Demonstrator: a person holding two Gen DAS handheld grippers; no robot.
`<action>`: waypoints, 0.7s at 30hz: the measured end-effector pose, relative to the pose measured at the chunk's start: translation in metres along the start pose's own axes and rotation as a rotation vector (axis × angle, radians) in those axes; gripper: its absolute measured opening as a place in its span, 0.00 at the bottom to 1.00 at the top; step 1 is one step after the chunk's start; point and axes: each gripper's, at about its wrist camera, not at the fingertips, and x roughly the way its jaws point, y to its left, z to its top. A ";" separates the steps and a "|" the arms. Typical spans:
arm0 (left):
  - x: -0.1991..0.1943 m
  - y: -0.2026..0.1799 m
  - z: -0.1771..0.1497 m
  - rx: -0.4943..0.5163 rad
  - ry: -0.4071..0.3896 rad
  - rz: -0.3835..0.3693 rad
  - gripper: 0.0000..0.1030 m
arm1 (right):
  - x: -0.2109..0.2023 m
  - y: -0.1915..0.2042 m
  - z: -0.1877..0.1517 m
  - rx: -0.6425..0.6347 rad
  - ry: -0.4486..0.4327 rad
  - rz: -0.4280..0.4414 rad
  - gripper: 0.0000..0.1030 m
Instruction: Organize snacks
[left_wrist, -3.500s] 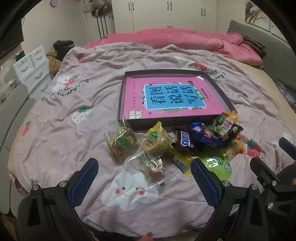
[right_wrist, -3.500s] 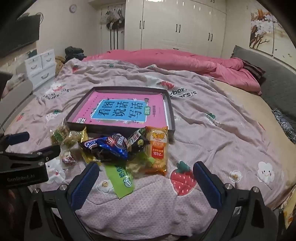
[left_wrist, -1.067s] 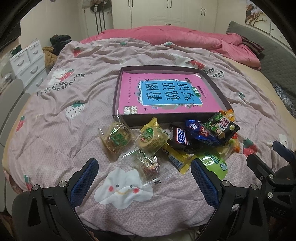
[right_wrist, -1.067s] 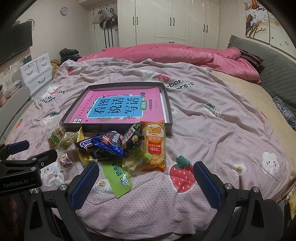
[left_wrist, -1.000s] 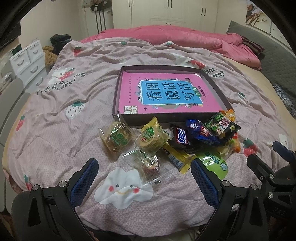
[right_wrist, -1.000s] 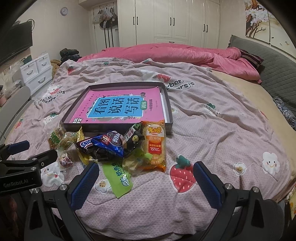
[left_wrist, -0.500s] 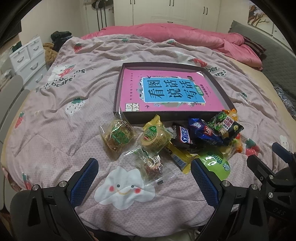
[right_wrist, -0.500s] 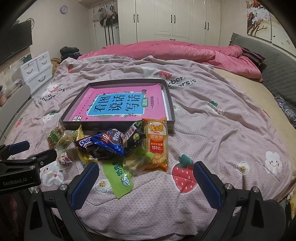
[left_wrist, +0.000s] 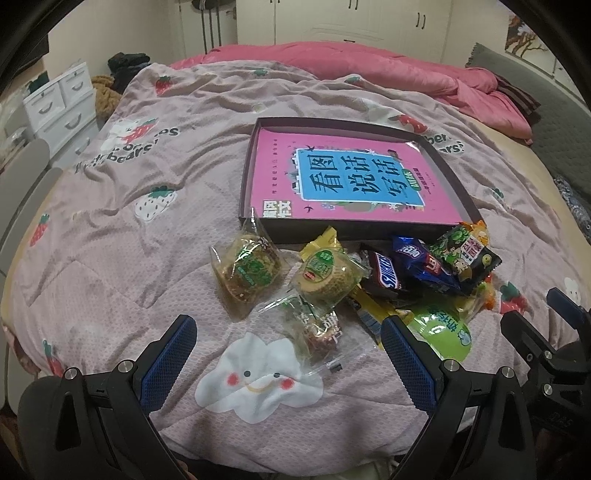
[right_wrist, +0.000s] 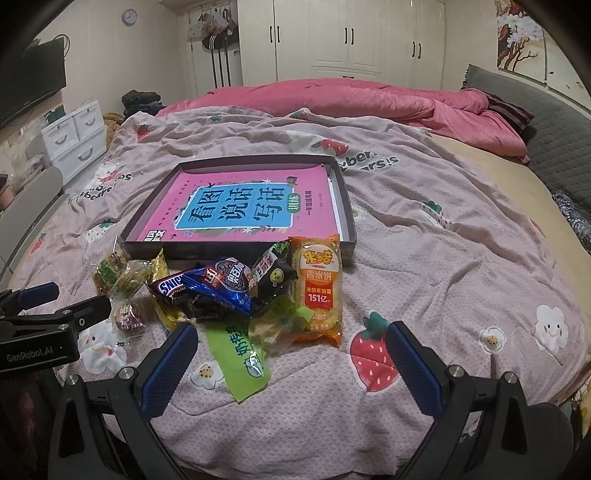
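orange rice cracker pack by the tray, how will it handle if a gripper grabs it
The orange rice cracker pack looks like a glossy film, so probably slippery and crinkly. It is likely light, and its crackers could crack if squeezed. It leans on other snacks, so it may slide when nudged.

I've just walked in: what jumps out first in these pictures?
A shallow dark tray in the middle of the strawberry-print quilt holds a bright pink book. Just in front of it, a jumble of snack packets lies on the quilt. The left claw and right claw hover open.
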 end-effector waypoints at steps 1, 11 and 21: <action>0.001 0.001 0.000 -0.002 0.002 0.000 0.97 | 0.001 0.000 0.000 -0.002 0.001 0.001 0.99; 0.009 0.016 0.004 -0.036 0.017 0.013 0.97 | 0.007 0.005 0.004 -0.025 0.010 0.016 0.99; 0.029 0.040 0.009 -0.059 0.059 0.008 0.97 | 0.023 0.018 0.013 -0.103 0.011 0.045 0.93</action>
